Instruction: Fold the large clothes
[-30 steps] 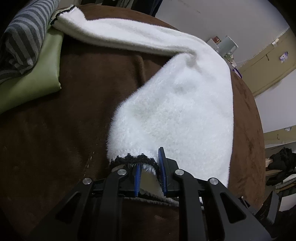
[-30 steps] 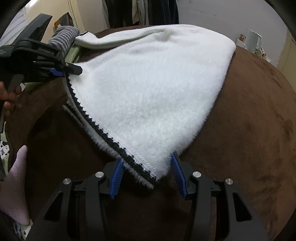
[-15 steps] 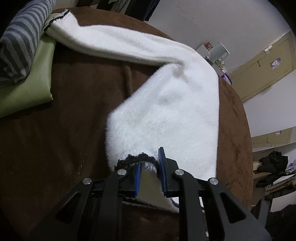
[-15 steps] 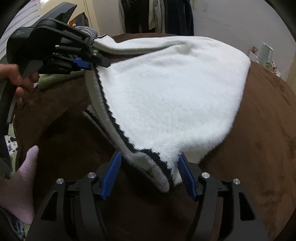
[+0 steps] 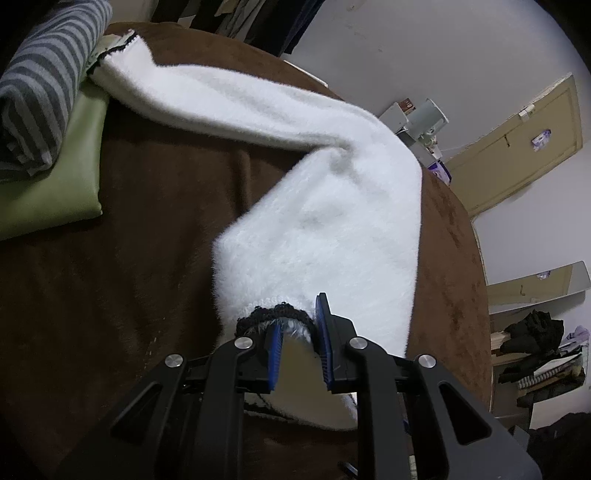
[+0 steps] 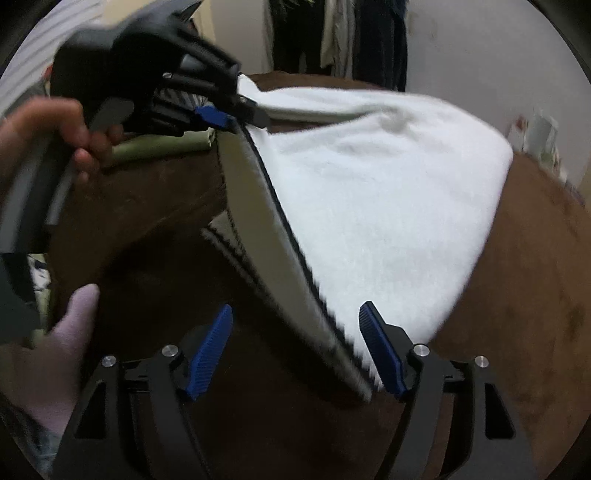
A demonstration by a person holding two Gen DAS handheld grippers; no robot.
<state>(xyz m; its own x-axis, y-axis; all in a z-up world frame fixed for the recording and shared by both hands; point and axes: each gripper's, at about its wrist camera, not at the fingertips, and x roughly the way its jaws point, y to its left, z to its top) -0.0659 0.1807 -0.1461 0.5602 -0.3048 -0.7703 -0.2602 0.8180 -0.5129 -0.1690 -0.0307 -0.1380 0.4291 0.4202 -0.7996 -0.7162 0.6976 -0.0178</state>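
A fluffy white garment (image 5: pixel 325 206) with a black-trimmed hem lies on a brown blanket (image 5: pixel 110 295); one sleeve stretches toward the far left. My left gripper (image 5: pixel 299 332) is shut on the black-trimmed hem (image 5: pixel 269 315) and holds it lifted. In the right wrist view the garment (image 6: pixel 388 192) slopes up toward the left gripper (image 6: pixel 236 110) at upper left. My right gripper (image 6: pixel 295 347) is open, its fingers on either side of the hem's lower corner (image 6: pixel 351 362) without closing on it.
A striped grey garment (image 5: pixel 40 77) lies on a folded green cloth (image 5: pixel 51 177) at the far left. A person's hand (image 6: pixel 44 332) is at lower left in the right wrist view. Hanging clothes (image 6: pixel 340 33), a door (image 5: pixel 517 147) and a cluttered shelf (image 5: pixel 535 354) stand beyond.
The left gripper has lifted the hem higher, raising the garment's edge. The right gripper stayed open and moved in along the hem's lower corner.
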